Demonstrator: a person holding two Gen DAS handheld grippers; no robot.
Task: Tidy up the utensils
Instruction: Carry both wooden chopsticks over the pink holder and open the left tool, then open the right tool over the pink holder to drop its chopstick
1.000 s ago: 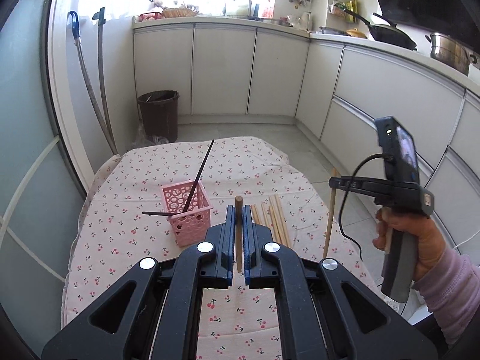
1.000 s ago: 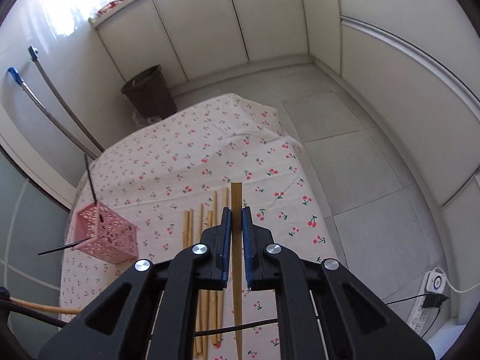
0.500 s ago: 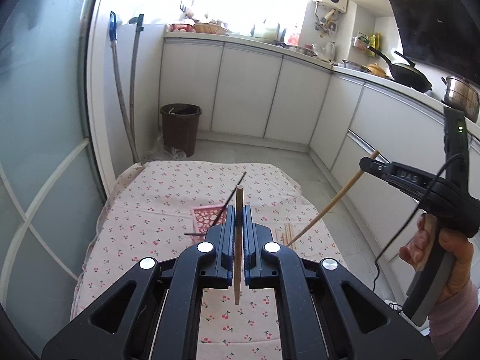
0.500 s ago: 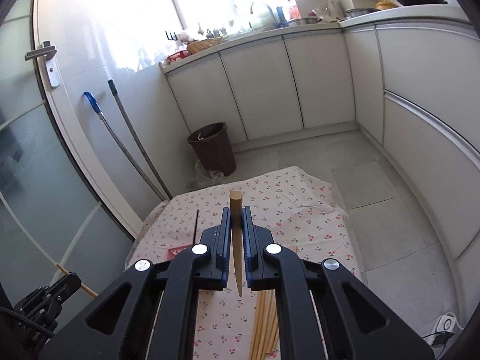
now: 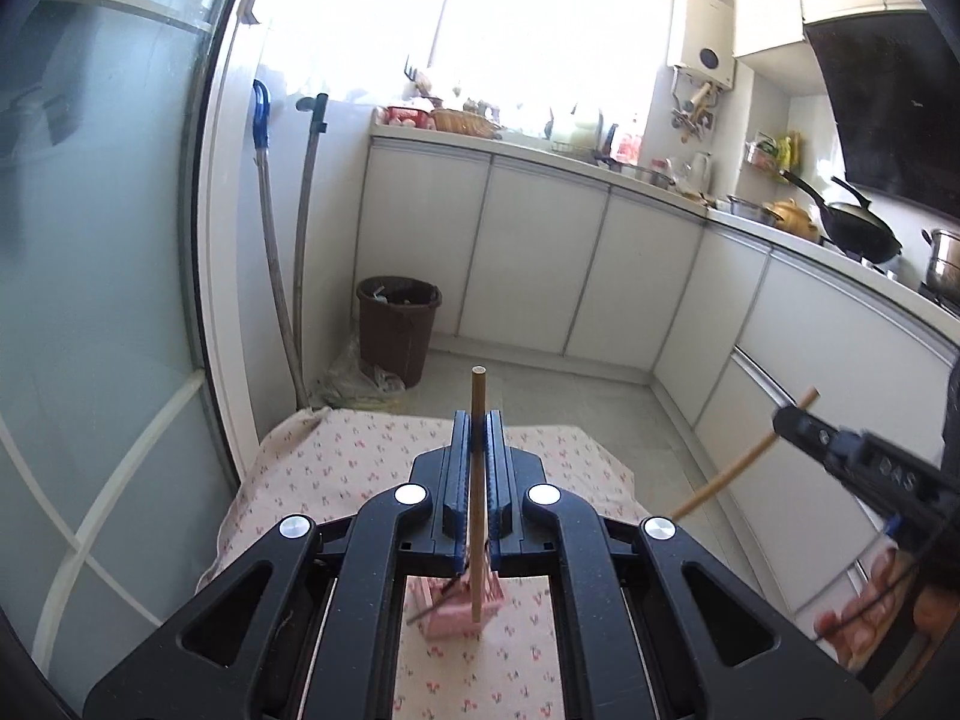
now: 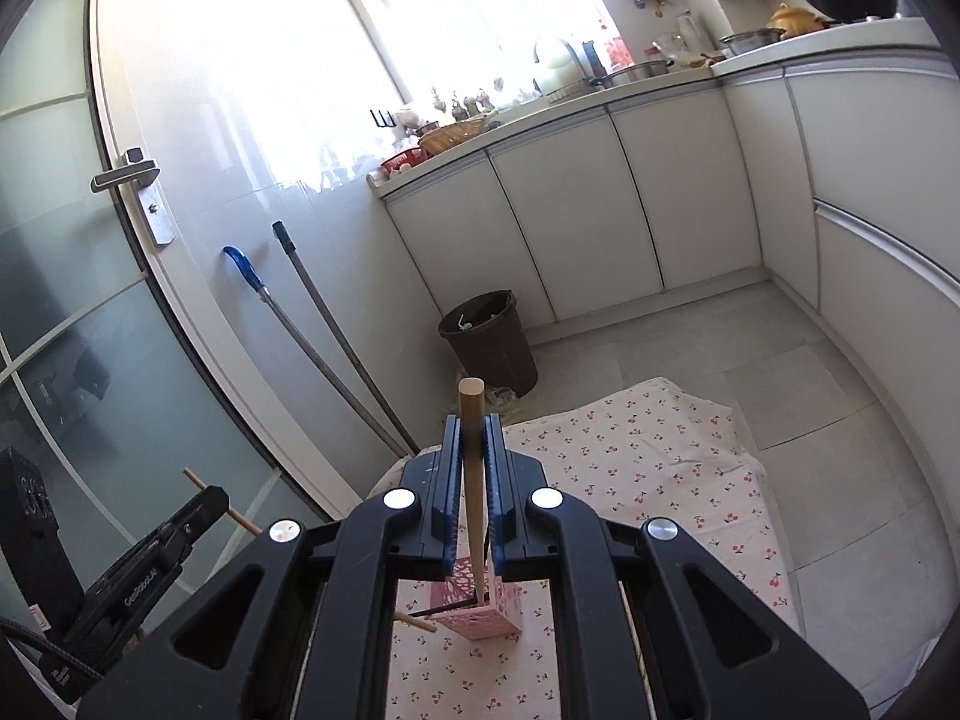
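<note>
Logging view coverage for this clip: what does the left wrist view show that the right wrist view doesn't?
Left wrist only: the range hood, a steel pot, and the right tongs holding their chopstick from the side. Right wrist only: the door handle and the left tongs from the side. Both show the pink basket on the cherry-print tablecloth, the brown bin, and a wooden chopstick clamped upright.

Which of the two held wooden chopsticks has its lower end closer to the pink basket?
The one in the right gripper: its chopstick reaches the pink basket rim. The left gripper holds its chopstick off to the side.
</note>
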